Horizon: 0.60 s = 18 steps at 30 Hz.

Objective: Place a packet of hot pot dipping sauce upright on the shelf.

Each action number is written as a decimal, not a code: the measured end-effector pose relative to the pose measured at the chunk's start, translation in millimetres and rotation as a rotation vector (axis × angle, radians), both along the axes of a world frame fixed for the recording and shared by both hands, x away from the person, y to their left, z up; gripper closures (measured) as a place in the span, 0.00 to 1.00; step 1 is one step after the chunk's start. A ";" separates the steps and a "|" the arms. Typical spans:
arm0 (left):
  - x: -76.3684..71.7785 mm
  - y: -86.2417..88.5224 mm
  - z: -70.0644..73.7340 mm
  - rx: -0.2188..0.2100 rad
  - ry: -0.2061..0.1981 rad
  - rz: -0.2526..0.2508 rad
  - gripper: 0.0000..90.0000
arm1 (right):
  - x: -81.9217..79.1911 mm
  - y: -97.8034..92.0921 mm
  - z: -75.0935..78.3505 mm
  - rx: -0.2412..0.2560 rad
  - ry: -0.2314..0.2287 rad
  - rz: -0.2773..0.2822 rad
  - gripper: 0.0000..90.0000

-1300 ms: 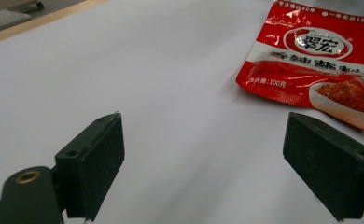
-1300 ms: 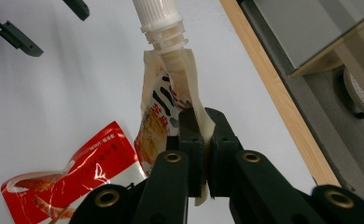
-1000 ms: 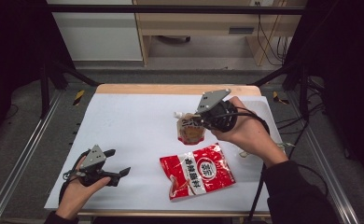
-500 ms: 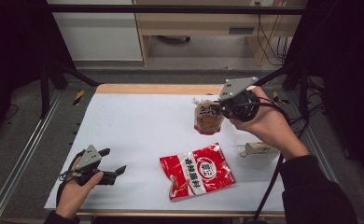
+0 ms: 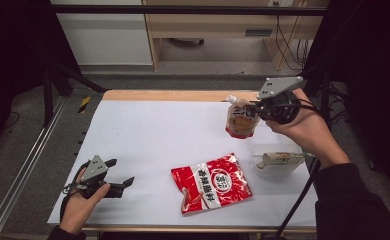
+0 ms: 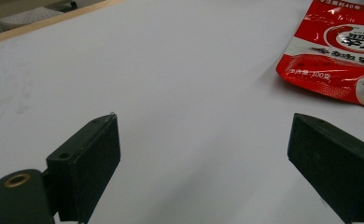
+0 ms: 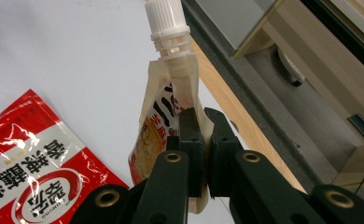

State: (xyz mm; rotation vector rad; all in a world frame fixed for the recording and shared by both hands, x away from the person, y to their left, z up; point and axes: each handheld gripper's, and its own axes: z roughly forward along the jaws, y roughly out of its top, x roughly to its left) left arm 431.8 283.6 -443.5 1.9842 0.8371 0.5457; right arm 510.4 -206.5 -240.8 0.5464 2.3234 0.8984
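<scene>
Spout pouch (image 5: 240,119) held up off the white tabletop (image 5: 158,135) at its far right, near the wooden far edge, white cap up and tilted left. Right hand-held gripper (image 5: 255,107) clamped on pouch's edge; in right gripper view jaws pinch the pouch (image 7: 168,116) side seam below the white screw cap (image 7: 167,21), pads pressed together with film between. Red snack bag (image 5: 212,183) lies flat near the front middle of the tabletop, well apart from the pouch. Small carton (image 5: 281,160) lies at the right edge, under the right forearm. Left hand-held gripper (image 5: 119,176) low at the front left, jaws spread wide, nothing between them; left gripper view shows bare tabletop between the pads, red bag (image 6: 343,51) corner beyond at upper right.
</scene>
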 end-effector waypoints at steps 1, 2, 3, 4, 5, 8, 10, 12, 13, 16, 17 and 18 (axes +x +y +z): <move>0.0 0.2 0.0 -0.001 0.000 0.002 0.10 | 0.5 -3.0 0.1 0.002 -0.002 -0.007 0.97; 0.1 0.2 -0.1 -0.003 0.000 0.003 0.10 | 0.8 -5.8 0.3 0.003 -0.002 -0.014 0.97; 0.1 0.3 -0.1 -0.002 0.000 0.004 0.10 | 1.0 -8.4 0.7 0.003 -0.002 -0.020 0.97; 0.2 0.2 -0.2 -0.001 0.001 0.004 0.10 | 1.1 -10.7 0.9 0.006 -0.003 -0.024 0.97; 0.3 0.0 -0.4 0.001 0.002 0.003 0.10 | 1.2 -13.1 1.1 0.005 -0.003 -0.026 0.97; 0.2 -0.5 -0.4 0.000 0.000 0.004 0.10 | 1.6 -17.2 1.3 0.008 -0.006 -0.036 0.97; 0.3 -0.5 -0.7 0.002 0.002 0.004 0.10 | 2.5 -23.1 0.8 0.009 -0.007 -0.043 0.97; 0.4 0.0 -0.8 0.001 0.004 0.003 0.10 | 3.2 -27.3 0.2 0.010 -0.009 -0.049 0.97; 0.4 0.5 -0.7 0.001 0.004 0.004 0.10 | 3.8 -29.5 -0.2 0.012 -0.010 -0.051 0.97; 0.8 1.8 -0.9 -0.002 0.006 0.010 0.10 | 4.5 -34.9 -1.6 0.015 -0.011 -0.061 0.97; 0.8 2.1 -1.0 -0.003 0.006 0.012 0.10 | 4.5 -36.5 -2.0 0.014 -0.011 -0.061 0.97; 0.9 2.4 -1.1 -0.003 0.007 0.012 0.10 | 4.5 -37.7 -2.5 0.016 -0.010 -0.064 0.97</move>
